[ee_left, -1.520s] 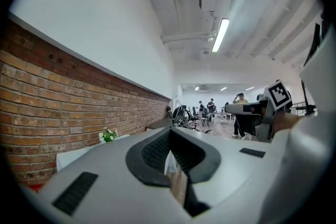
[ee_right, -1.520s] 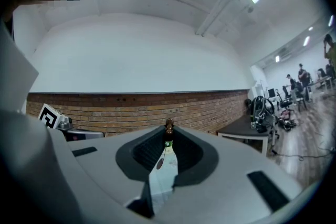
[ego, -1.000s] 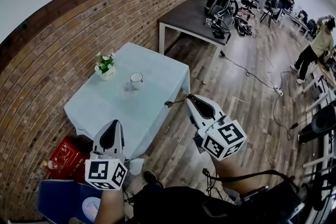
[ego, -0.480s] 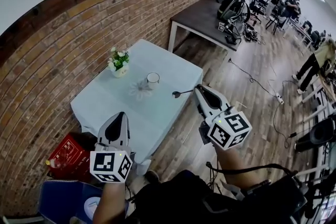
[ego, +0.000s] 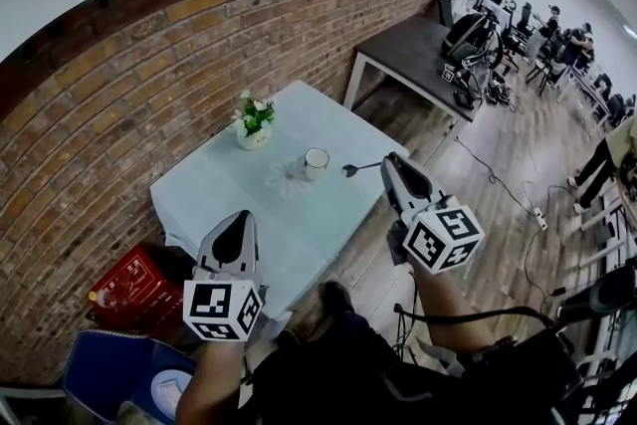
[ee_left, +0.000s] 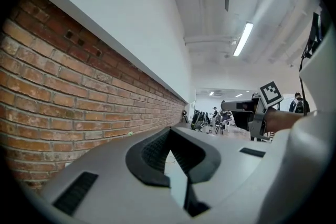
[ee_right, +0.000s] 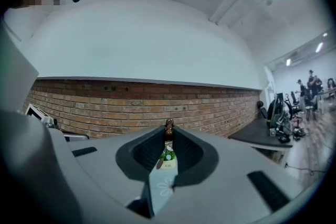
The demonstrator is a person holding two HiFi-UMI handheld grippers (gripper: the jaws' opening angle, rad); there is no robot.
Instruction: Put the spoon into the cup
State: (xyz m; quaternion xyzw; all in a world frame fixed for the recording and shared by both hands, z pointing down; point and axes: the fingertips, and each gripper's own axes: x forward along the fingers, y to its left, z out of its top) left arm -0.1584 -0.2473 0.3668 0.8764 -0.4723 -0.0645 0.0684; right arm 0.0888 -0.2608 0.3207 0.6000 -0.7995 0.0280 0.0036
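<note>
The right gripper [ego: 387, 161] is clamped on the spoon [ego: 356, 168] by the tabletop's [ego: 219, 194] right edge, near the cup [ego: 317, 161]. The left gripper [ego: 239, 218] is closed and empty.

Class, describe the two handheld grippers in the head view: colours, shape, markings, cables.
The left gripper and the right gripper both have pale grey tapering shells with a black ribbed recess at the jaws. Each carries a cube of black-and-white square markers at its rear. A thin black cable runs below the right one. Clothing looks dark.
</note>
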